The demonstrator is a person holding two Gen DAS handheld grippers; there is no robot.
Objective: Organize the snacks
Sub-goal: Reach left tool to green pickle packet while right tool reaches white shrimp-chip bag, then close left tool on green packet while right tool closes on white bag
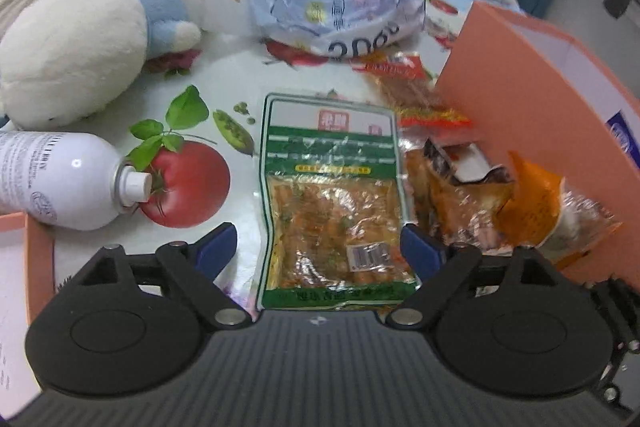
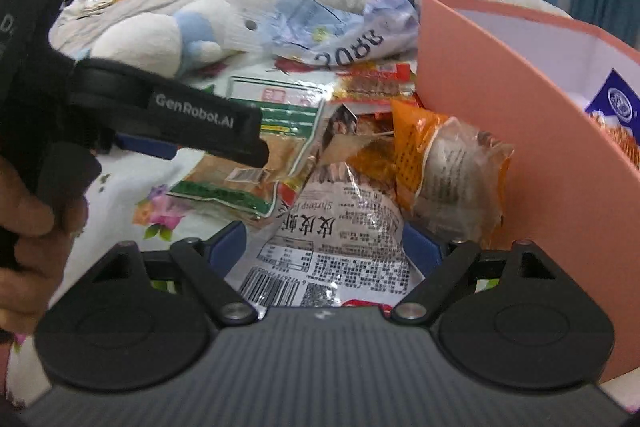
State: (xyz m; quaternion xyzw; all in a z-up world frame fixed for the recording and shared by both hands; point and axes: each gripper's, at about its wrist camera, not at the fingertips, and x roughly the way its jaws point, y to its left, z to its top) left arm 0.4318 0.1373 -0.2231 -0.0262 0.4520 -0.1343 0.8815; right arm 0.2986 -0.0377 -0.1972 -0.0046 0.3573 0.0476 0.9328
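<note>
**Both claws wide, each lined up on a snack**

Left claw [image 1: 318,247] sits nearest in its view, jaws wide with nothing pinched. The green pack [image 1: 332,203] lies flat between the blue pads [image 1: 218,247], running away from the camera; whether the pads touch its edges I can't tell. Wide jaws make sense here: the pack is broad and flat, so a grab has to span its width.

Right claw [image 2: 324,251] is the same story: jaws wide, holding nothing, with the shrimp bag [image 2: 340,247] below and between them, white printed back facing up. A hand [image 2: 36,223] at far left grips the other tool, whose black finger crosses over the green pack.

Largest to smallest:
- Table [image 1: 224,67], fruit-print cloth, carries everything.
- Pink box [image 1: 532,115] stands open at right, one blue-and-white bag [image 2: 616,115] already inside. Likely the bin for the snacks, hence the pile right beside its wall.
- Plush toy [image 1: 84,39] at far left, not part of the job.
- Crumpled pale-blue bag [image 1: 340,11] far centre, looks loose or empty.
- White spray can [image 1: 60,179] on its side at near left, well apart from the snacks.
- Orange bag [image 2: 448,167] leans on the box wall, touching it.
- Red pack [image 1: 420,95] lies far of the orange bag, half under the pile.

Most of the sorting looks undone.
</note>
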